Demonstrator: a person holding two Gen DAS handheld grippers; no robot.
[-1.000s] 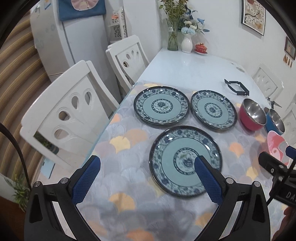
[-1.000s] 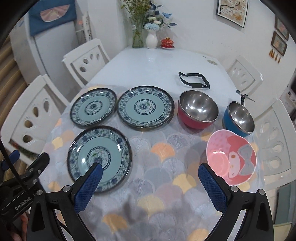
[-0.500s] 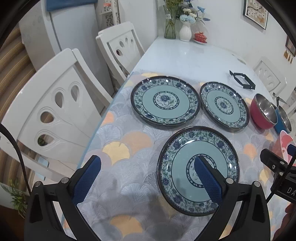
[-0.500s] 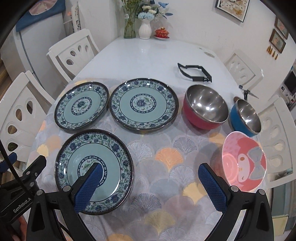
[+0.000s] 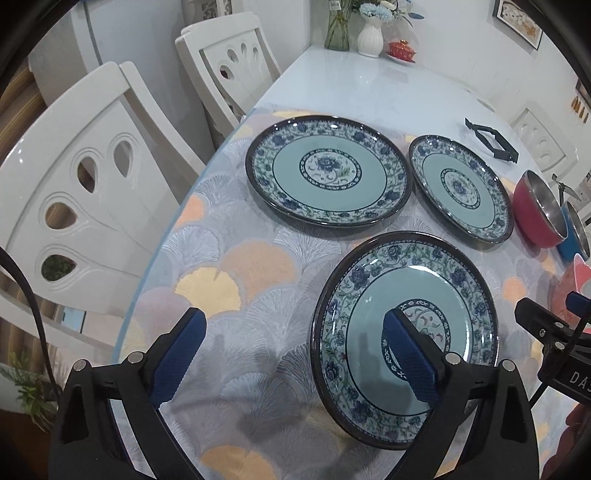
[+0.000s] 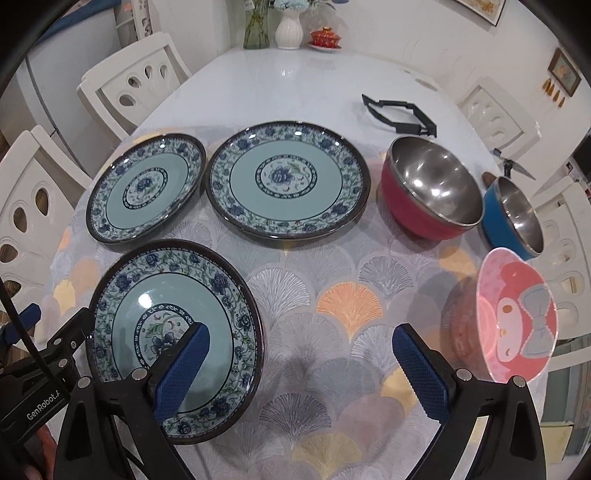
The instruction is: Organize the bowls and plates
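Observation:
Three blue-patterned plates lie on the fan-print tablecloth: a near plate (image 5: 406,332) (image 6: 173,332), a far left plate (image 5: 328,170) (image 6: 147,184) and a far middle plate (image 5: 461,186) (image 6: 288,177). To the right stand a red steel-lined bowl (image 6: 428,188) (image 5: 535,210), a blue steel-lined bowl (image 6: 513,214) and a pink cartoon bowl (image 6: 517,317). My left gripper (image 5: 295,350) is open and empty, above the near plate's left rim. My right gripper (image 6: 303,365) is open and empty, above the cloth between the near plate and the pink bowl.
White chairs (image 5: 92,184) (image 6: 129,81) (image 6: 561,236) line both table sides. A black folding trivet (image 6: 399,116) lies on the bare white tabletop (image 6: 295,77). A vase of flowers (image 6: 288,26) and a red lidded cup (image 6: 325,37) stand at the far end.
Both grippers have moved forward and lower toward the table; the plates and bowls look larger and nearer. Nothing on the table has moved.

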